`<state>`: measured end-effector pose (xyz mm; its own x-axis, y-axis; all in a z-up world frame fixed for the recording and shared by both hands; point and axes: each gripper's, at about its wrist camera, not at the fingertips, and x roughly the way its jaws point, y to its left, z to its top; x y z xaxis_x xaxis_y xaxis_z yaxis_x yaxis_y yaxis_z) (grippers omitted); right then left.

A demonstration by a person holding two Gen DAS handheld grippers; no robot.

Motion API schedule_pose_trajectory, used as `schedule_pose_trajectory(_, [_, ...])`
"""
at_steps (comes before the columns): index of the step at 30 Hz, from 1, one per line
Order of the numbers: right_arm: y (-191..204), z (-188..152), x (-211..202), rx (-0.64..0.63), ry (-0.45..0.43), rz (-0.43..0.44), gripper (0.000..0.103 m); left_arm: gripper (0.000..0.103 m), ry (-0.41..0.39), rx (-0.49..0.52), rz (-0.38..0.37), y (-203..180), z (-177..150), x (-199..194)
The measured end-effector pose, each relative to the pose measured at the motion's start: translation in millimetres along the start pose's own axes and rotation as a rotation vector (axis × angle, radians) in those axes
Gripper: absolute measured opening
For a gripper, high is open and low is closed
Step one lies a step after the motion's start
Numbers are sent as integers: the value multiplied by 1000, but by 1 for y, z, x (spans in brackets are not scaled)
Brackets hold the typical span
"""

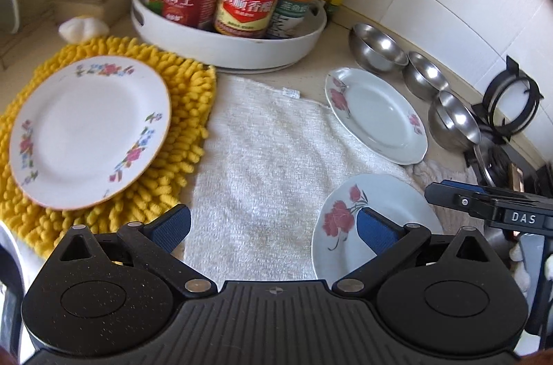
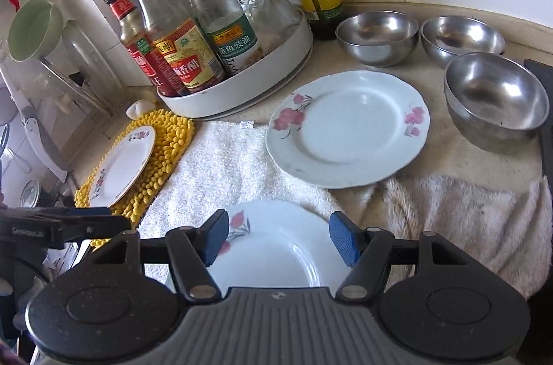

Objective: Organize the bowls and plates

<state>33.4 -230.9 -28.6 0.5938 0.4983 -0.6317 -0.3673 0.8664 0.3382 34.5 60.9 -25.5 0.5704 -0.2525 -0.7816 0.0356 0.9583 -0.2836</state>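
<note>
Three plates lie on the counter. A gold-rimmed floral plate (image 1: 90, 130) (image 2: 122, 166) rests on a yellow shaggy mat (image 1: 186, 109). A pale plate with pink flowers (image 1: 376, 116) (image 2: 349, 126) sits half on the white towel. A second pale plate (image 1: 345, 227) (image 2: 273, 247) lies nearest. Three steel bowls (image 1: 376, 47) (image 1: 427, 75) (image 1: 454, 119) stand separately by the wall, also in the right wrist view (image 2: 376, 35) (image 2: 463, 38) (image 2: 497, 95). My left gripper (image 1: 273, 227) hangs open over the towel, holding nothing. My right gripper (image 2: 280, 237) is open above the nearest plate, with its pads clear of the plate.
A white turntable tray (image 1: 228, 50) (image 2: 242, 95) full of sauce bottles stands at the back. A white towel (image 1: 262, 171) and a fluffy beige cloth (image 2: 449, 213) cover the counter. A black burner ring (image 1: 511, 102) sits far right, garlic (image 1: 81, 26) by the mat.
</note>
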Motion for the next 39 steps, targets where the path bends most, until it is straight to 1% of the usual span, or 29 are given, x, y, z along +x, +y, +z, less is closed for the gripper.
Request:
schedule_pose_trajectory(3, [-6, 5, 6, 25, 0, -20, 81, 103, -2, 43, -14, -10, 4, 2])
schedule_pose_trajectory(5, [-11, 7, 6, 50, -5, -51, 81, 103, 1, 81, -42, -20, 8, 8])
schedule_pose_trajectory(8, [-16, 7, 1, 74, -15, -73, 81, 103, 12, 122, -90, -32, 19, 22])
schedule_pose_trajectory(12, [-26, 13, -5, 117, -48, -129, 81, 103, 23, 199, -138, -51, 39, 39])
schedule_pose_trajectory(16, [-36, 21, -7, 167, -80, -170, 82, 103, 48, 262, -153, -66, 58, 61])
schedule_pose_trajectory(18, [-41, 24, -5, 186, -85, -185, 85, 103, 64, 276, -166, -70, 67, 73])
schedule_pose_trajectory(21, [-47, 26, -4, 220, -94, -207, 85, 103, 84, 290, -181, -75, 78, 86])
schedule_pose_trajectory(27, [-54, 32, 1, 259, -100, -253, 85, 103, 122, 325, -204, -82, 95, 110])
schedule_pose_trajectory(31, [-61, 37, 9, 289, -102, -293, 85, 103, 144, 346, -198, -90, 104, 127])
schedule_pose_trajectory(35, [-68, 42, 21, 316, -89, -326, 85, 103, 179, 345, -189, -96, 111, 147])
schedule_pose_trajectory(39, [-75, 45, 37, 354, -57, -316, 83, 103, 185, 381, -167, -103, 112, 159])
